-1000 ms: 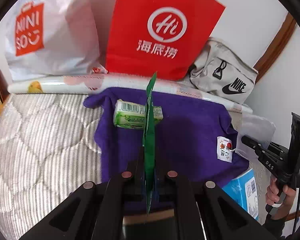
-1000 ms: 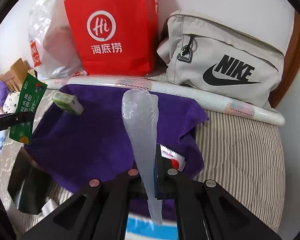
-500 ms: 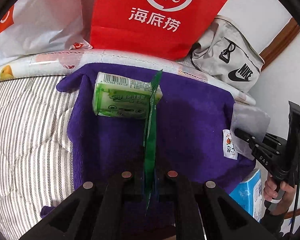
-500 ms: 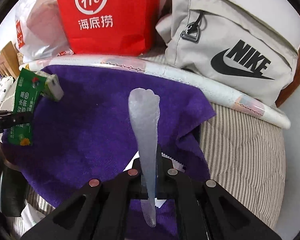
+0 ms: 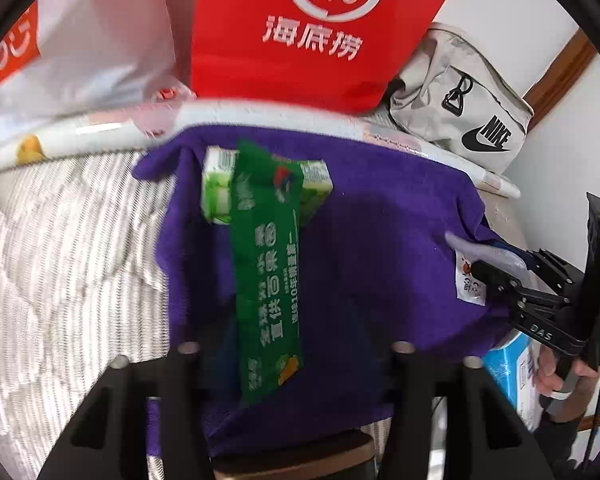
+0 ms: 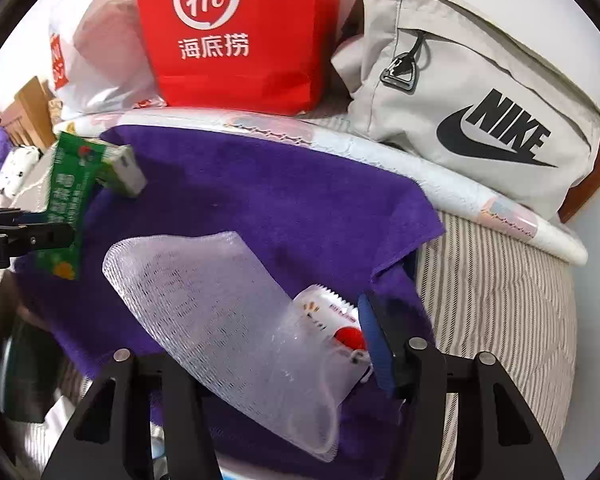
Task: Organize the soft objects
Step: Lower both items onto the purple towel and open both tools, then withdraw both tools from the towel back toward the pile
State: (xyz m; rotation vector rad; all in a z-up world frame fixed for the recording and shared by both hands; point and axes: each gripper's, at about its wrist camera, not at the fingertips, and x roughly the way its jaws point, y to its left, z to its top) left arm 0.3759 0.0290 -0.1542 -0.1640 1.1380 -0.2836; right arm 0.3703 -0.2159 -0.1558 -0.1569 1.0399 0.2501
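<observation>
Left gripper (image 5: 292, 354): jaws standing spread, having just been opening; green snack sachet (image 5: 266, 264) lying between them, flat face up, pads no longer pressing on it
Green snack sachet: lying lengthwise on the purple towel (image 5: 380, 248), its far end overlapping the green-and-white carton (image 5: 220, 184)
Right gripper (image 6: 272, 354): jaws standing spread, having just been opening; clear mesh pouch (image 6: 204, 296) sitting between them, spread flat, not pinched
Clear mesh pouch: resting on the purple towel, its near corner covering part of a small white-and-red sachet (image 6: 332, 316) just beside the blue pad of the right finger (image 6: 374, 340)
Purple towel: lying spread over the striped quilted mattress (image 6: 500, 300)
Background: red paper bag (image 6: 240, 32) standing behind the towel, beige Nike bag (image 6: 480, 100) to its right, white plastic bag (image 5: 92, 48) to its left, a white printed roll (image 6: 440, 184) lying in front of all three
Hand (image 5: 556, 372): gripping the right gripper's handle at the right edge of the left wrist view
</observation>
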